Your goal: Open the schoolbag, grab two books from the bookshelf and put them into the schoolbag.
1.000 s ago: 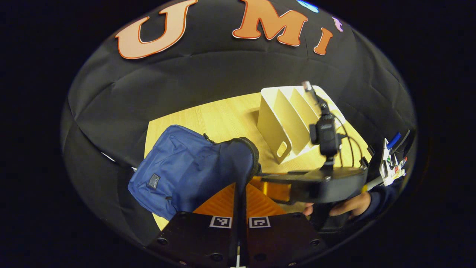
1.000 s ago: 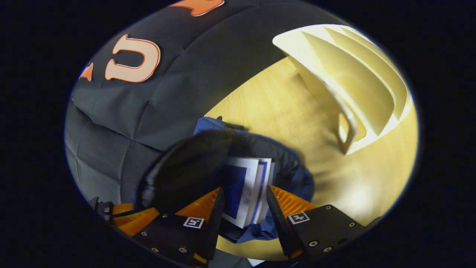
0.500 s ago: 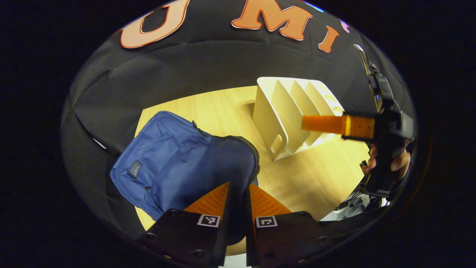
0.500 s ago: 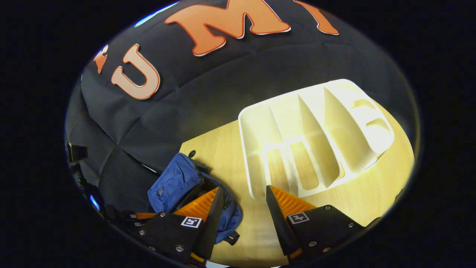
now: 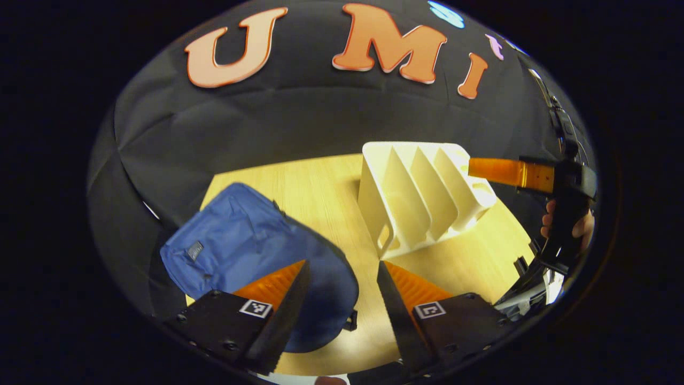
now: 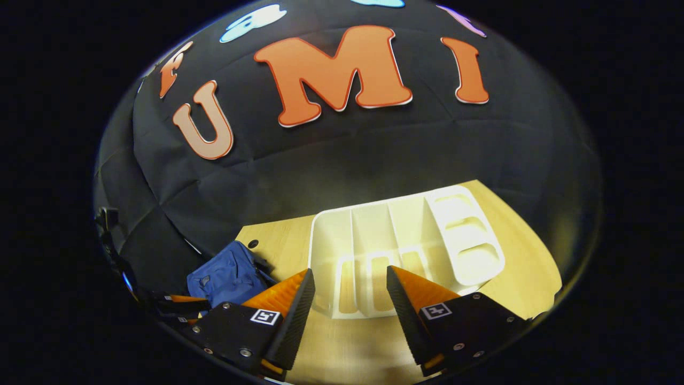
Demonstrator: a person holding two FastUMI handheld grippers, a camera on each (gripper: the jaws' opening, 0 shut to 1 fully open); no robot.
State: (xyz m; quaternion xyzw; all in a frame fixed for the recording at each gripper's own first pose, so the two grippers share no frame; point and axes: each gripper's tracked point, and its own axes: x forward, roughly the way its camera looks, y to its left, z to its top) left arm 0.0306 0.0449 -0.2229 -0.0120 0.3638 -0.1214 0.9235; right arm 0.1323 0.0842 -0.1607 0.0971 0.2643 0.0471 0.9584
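The blue schoolbag lies on the wooden table at the left, its dark flap folded down over the mouth. My left gripper hovers open just above and right of the bag, nothing between its fingers. The white bookshelf stands at the table's middle with bare slots. In the right gripper view my right gripper is open in front of the bookshelf, holding nothing, and the schoolbag lies low at the left. In the left gripper view the right gripper is held in a hand at the far right.
The booth's black cloth wall rises close behind the table. The table's right edge runs just past the bookshelf. Bare wood lies between the bookshelf and the near edge.
My left gripper has let go of the bag's flap and opened; the flap has dropped over the bag. My right gripper pulled out of the bag and back to face the bookshelf.
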